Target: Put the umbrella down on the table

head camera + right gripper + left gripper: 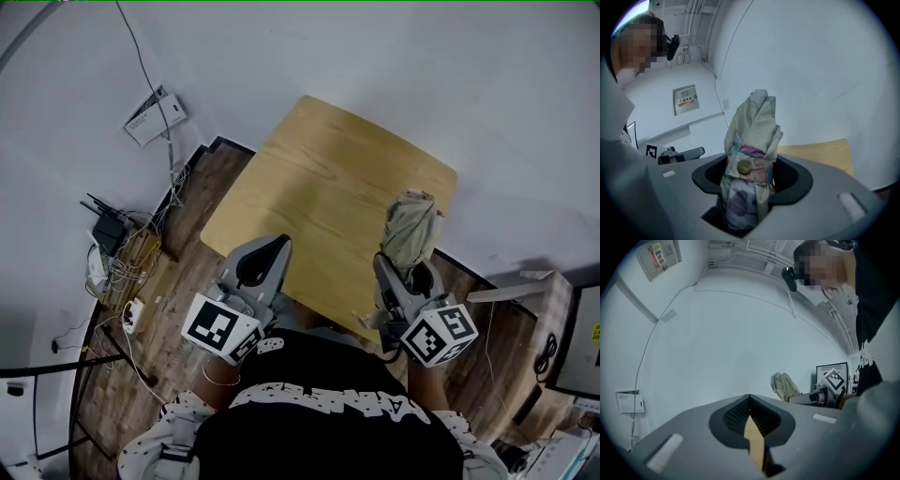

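My right gripper (405, 277) is clamped round the folded umbrella (411, 228), its beige fabric poking out past the jaws, held just over the near right edge of the wooden table (319, 178). My left gripper (267, 258) has its jaws pressed together, nothing between them, over the table's near edge.

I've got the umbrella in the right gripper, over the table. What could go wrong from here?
1. The folded beige fabric umbrella sits right by the right edge of the light wooden table. Released here, it might roll or tip off.
2. The right gripper clamps only soft cloth around the buttoned strap, so the umbrella could slip before it touches down.
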Demonstrator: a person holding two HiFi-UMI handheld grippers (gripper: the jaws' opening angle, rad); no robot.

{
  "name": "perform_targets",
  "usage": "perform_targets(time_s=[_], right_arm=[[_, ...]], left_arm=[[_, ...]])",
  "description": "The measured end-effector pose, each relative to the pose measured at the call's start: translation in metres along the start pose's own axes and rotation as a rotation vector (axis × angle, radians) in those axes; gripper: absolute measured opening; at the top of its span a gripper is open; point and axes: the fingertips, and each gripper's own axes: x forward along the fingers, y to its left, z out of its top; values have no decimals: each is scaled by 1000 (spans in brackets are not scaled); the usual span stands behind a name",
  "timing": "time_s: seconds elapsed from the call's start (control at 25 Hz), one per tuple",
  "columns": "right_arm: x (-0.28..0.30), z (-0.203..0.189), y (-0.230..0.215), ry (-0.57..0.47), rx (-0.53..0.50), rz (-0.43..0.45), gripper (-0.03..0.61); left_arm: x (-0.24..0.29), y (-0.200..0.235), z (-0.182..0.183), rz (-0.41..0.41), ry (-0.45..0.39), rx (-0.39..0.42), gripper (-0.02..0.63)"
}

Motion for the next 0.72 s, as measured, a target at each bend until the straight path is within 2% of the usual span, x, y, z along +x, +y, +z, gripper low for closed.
perform_targets(time_s=[0.24, 0.4, 0.72], right_arm=[[22, 1, -11, -42, 20, -107, 270], [39, 0, -16, -50, 32, -162, 271], [58, -18, -34, -13, 50, -268, 271]], left_arm=[[27, 26, 7, -103, 27, 4, -15], [48, 40, 19, -161, 12, 20, -15], [69, 60, 10, -224, 47, 22, -15]])
